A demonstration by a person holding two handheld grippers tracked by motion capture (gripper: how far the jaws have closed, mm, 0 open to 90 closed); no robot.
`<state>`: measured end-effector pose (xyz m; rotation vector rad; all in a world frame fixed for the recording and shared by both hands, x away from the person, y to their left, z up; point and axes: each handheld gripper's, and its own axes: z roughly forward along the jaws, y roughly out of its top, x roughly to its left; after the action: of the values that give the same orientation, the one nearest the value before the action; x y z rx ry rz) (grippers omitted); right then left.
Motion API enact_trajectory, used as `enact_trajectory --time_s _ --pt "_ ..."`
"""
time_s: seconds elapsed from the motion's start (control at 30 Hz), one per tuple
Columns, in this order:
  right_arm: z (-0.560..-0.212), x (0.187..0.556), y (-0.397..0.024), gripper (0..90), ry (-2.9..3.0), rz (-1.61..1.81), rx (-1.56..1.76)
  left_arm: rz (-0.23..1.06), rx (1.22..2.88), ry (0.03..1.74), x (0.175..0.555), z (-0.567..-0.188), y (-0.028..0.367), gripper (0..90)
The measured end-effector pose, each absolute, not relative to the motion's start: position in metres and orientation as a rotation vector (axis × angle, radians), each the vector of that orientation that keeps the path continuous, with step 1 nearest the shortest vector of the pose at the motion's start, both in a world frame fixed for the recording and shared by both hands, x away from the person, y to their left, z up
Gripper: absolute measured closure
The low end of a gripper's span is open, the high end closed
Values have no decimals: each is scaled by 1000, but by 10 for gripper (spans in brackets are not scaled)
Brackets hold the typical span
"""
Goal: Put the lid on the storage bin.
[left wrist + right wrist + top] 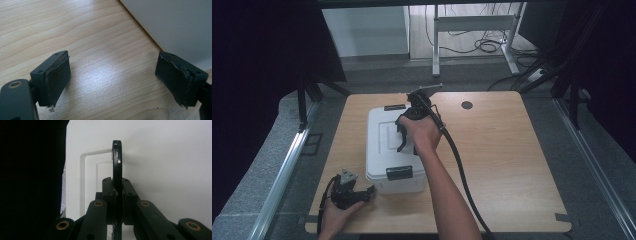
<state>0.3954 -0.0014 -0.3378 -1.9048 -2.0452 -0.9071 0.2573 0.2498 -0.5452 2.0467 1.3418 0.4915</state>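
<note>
The right gripper (117, 195) has its jaws closed tight on the black handle (117, 162) of a white box (162, 165); the handle stands upright on edge between the two pads and rises past the jaw tips, with the box's white lid and its raised rectangular outline directly behind it. To one side of these jaws lies a dark area that cannot be made out. In the high view the right gripper (404, 135) sits over the middle of the lid, held by the right hand (422, 132), with its cable (459, 165) trailing back along the forearm toward the near edge of the table (512, 150). The left gripper (112, 77) has its jaws spread wide apart with nothing between them; bare wood-grain table top lies under and ahead of the pads (58, 75), and the white wall of the box (175, 25) stands just beyond the far-side jaw, not touching it. In the high view the left gripper (367, 192) rests low at the near left corner of the box (384, 145), held in the left hand (339, 212). A black latch (399, 172) sits on the box's near edge and another (394, 107) on its far edge.
</note>
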Motion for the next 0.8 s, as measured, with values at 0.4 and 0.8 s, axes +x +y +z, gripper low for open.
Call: enact_trajectory --time_s 0.4,0.8 --pt "-350 397 8 844 -2007 -864 -1954 491 2046 1342 257 -545 250 129" --pt "-365 402 10 843 -2013 -812 -1989 491 2047 1341 257 -545 250 128"
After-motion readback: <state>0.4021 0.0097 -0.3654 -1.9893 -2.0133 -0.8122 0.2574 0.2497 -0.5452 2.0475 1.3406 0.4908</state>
